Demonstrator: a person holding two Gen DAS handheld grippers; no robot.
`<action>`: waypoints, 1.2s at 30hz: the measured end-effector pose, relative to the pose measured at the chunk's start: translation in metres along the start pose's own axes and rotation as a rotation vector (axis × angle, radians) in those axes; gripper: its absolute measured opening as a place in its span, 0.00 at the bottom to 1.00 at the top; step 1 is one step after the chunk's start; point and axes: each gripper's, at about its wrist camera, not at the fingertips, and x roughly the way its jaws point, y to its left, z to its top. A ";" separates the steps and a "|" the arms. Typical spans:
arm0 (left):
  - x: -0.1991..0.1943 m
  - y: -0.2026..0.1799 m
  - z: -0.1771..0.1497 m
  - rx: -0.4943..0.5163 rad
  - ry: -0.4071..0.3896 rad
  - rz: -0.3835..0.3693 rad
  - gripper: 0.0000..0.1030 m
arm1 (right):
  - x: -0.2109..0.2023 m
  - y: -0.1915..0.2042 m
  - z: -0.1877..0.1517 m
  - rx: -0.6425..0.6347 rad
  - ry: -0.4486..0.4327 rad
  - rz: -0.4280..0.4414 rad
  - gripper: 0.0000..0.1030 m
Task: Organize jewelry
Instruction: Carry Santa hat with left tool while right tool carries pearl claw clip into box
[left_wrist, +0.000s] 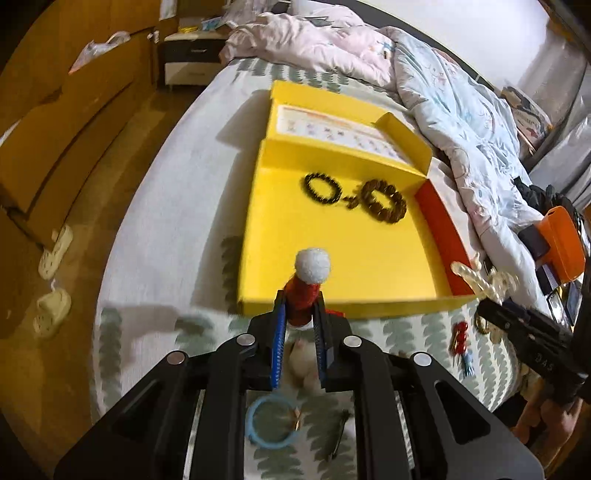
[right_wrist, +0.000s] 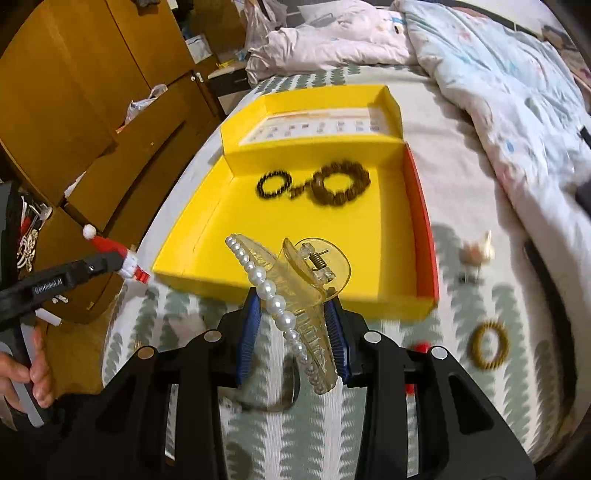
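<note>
the left claw (left_wrist: 300, 314) was clenched on a small red ornament with a white pompom (left_wrist: 312, 266), which stuck out past the fingertips toward the near edge of the yellow box (left_wrist: 332, 254). the ornament hung above the bed (left_wrist: 166, 221), just short of the box's near wall. the right claw (right_wrist: 293, 314) was grasping a clear amber hair clip (right_wrist: 306, 280) edged with a row of white pearls, pinched between the blue pads (right_wrist: 251, 314); the clip's spring end reached forward over the near wall of the box. inside the box, toward its far side, a thin dark bead bracelet (right_wrist: 273, 184) lay just left of a thicker brown bead bracelet (right_wrist: 341, 182), the two almost touching. on the patterned bedsheet to the right of the box lay a gold coil hair tie (right_wrist: 489, 344), and farther off a small pale figure (right_wrist: 478, 253), too blurred to make out. beneath the left claw, on the sheet, lay a light blue ring (left_wrist: 271, 421).
</note>
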 end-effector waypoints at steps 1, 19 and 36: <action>0.003 -0.002 0.004 0.002 0.007 -0.001 0.14 | 0.003 0.000 0.009 -0.002 0.000 -0.004 0.35; 0.109 -0.032 0.077 0.073 0.143 0.072 0.14 | 0.120 -0.026 0.072 -0.036 0.153 -0.040 0.35; 0.164 -0.022 0.086 0.052 0.225 0.079 0.14 | 0.179 -0.043 0.077 -0.026 0.242 -0.072 0.35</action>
